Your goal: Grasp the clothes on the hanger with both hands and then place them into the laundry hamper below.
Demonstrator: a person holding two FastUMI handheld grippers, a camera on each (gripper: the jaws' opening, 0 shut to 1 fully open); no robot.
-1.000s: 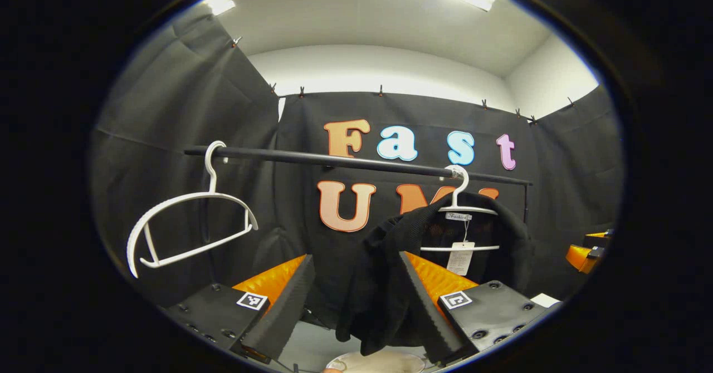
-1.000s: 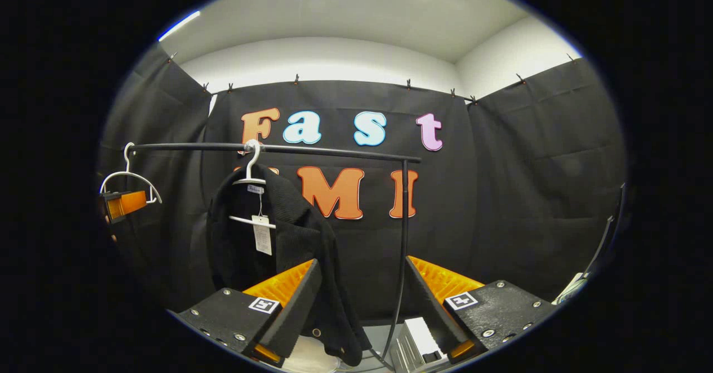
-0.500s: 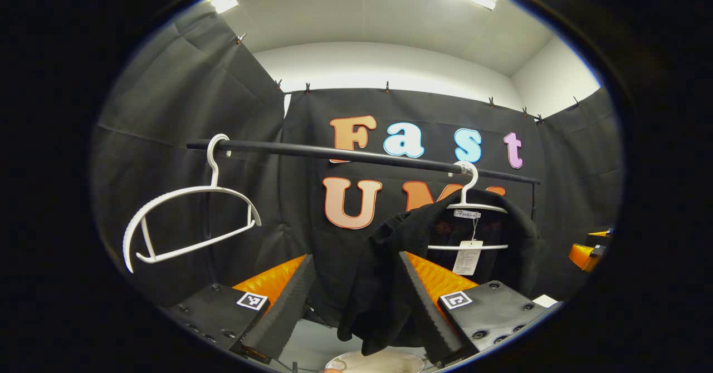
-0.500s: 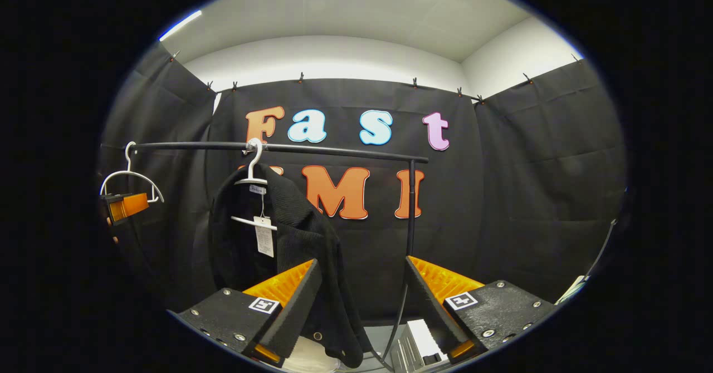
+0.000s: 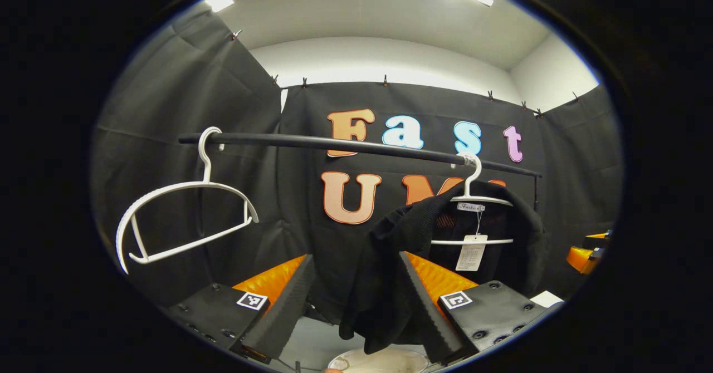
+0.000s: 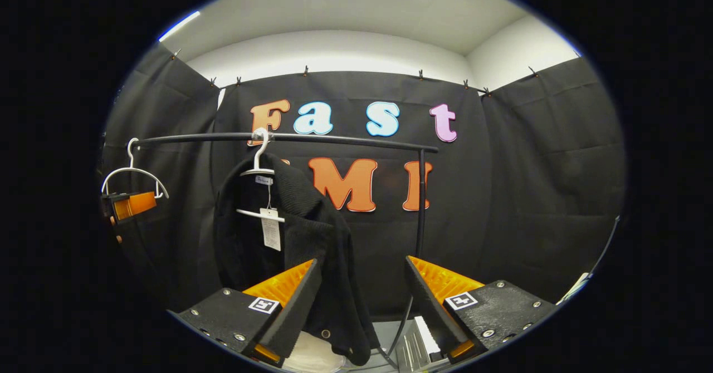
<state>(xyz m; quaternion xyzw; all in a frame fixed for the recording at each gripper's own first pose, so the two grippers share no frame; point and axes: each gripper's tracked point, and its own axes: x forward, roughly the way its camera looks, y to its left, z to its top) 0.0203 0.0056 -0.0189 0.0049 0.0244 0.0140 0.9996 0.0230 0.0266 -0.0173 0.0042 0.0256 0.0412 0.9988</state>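
Black knitted garment on white plastic hanger, white paper tag; second white empty hanger; black metal rail.

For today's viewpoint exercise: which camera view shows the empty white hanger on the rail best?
The left gripper view: the empty hanger hangs large and whole there, hook over the rail. In the right gripper view the same hanger is small, at the far left edge, its lower part covered by the other gripper.

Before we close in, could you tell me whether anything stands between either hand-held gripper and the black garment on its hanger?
Nothing visible does. The black garment hangs free on the rail; the empty hanger is off to one side, and the rail's post stands beside the garment.
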